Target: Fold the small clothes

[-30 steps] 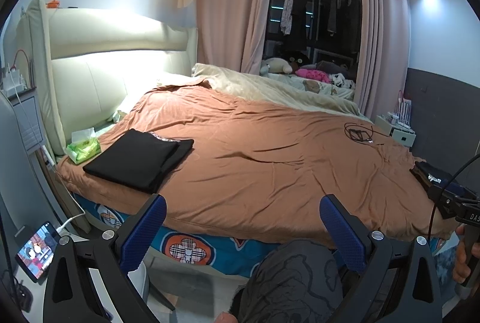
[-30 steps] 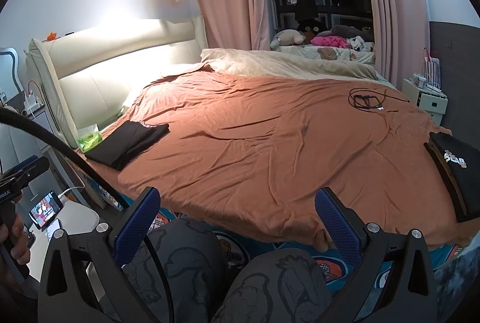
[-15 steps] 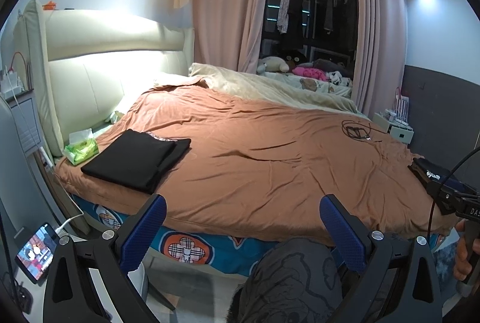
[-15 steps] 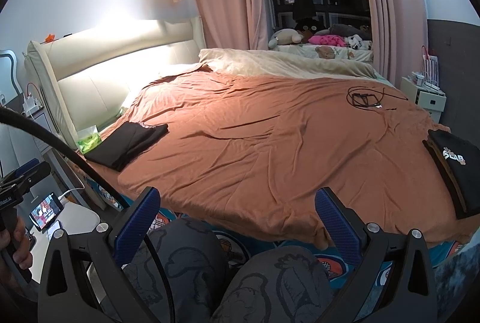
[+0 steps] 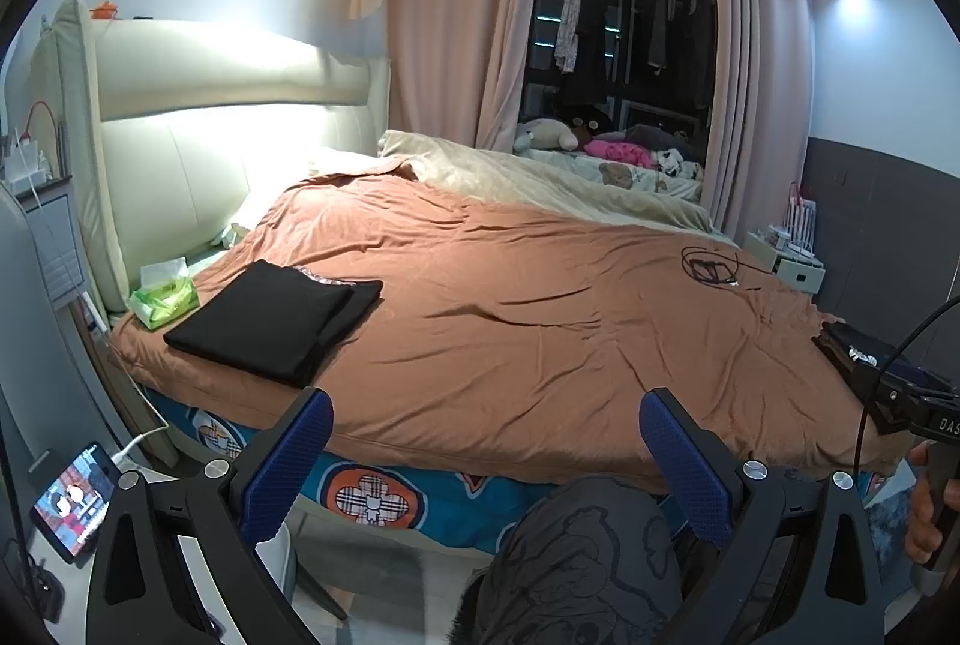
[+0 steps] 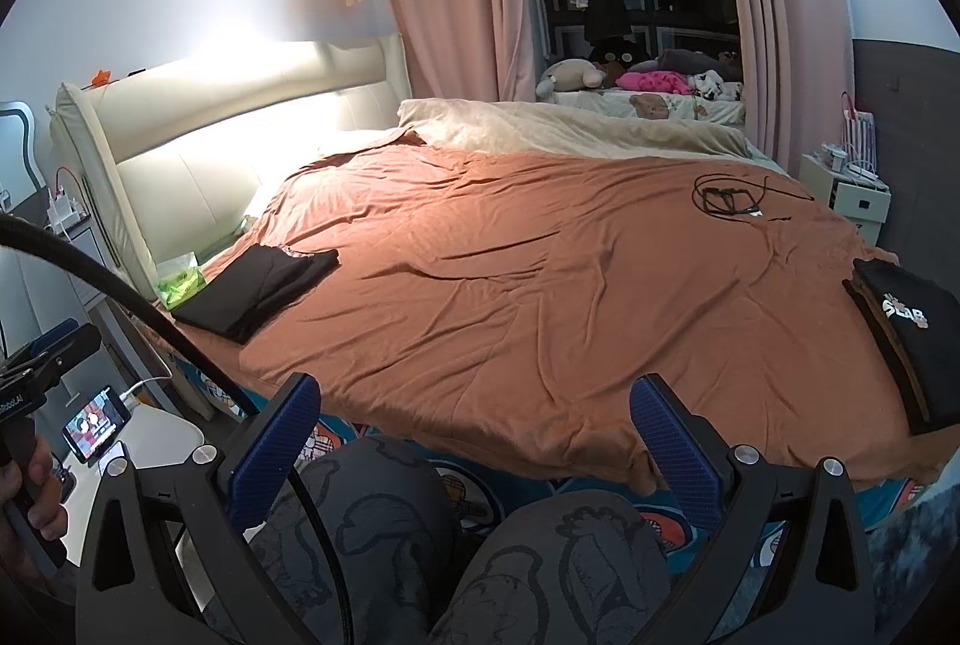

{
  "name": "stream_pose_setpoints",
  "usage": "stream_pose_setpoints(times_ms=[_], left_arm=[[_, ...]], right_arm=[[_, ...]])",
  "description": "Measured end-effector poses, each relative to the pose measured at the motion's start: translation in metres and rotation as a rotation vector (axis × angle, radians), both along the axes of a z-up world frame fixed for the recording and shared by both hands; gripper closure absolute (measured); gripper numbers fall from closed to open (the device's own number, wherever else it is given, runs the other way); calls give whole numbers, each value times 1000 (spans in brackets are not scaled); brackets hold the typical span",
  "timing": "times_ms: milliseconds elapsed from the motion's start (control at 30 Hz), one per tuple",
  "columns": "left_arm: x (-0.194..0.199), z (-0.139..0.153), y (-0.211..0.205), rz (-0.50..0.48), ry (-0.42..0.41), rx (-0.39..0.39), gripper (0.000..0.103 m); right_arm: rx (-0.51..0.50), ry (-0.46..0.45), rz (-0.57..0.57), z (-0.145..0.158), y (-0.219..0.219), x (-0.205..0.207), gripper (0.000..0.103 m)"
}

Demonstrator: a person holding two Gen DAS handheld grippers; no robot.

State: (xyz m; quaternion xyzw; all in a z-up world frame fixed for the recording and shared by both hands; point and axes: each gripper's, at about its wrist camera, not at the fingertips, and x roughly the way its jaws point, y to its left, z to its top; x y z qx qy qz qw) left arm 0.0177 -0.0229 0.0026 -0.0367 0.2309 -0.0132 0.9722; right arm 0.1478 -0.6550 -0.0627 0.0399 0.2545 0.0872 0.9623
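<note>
Above the knees and short of the bed edge, hovering with both claws spread wide and grasping nothing: left gripper (image 5: 486,441) and right gripper (image 6: 474,429), blue fingers (image 5: 684,465) parted with only the orange bedspread (image 5: 540,321) showing between them. Hardly any change over the last second: a slight drift of both views, the same bed framed a touch differently, no cloth lifted or shifted, neither claw nearer the work. Probably a pause between garments, or before the next one is fetched. Lying well apart from both claws, toward the left corner of the bed beside the green tissue pack (image 5: 163,300): a neatly squared black folded pile (image 5: 270,318), with a patterned edge peeking out from under it. At the opposite, right edge, well to the side of the right claw's reach line: a second black folded garment with white lettering (image 6: 906,339), stacked on something brownish. Between the two, only bare bedspread and a coil of black cable (image 6: 729,198) farther back. Nothing unfolded in sight on the bed, so likely little left to do, or a new piece to be brought from out of view.
</note>
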Motion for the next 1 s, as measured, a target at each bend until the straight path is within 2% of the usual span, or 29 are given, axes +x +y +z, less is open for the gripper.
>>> stream_pose_setpoints(times_ms=[1000], left_arm=[[-29, 17, 5, 11, -53, -14, 0]], right_arm=[[-23, -22, -12, 9, 10, -24, 0]])
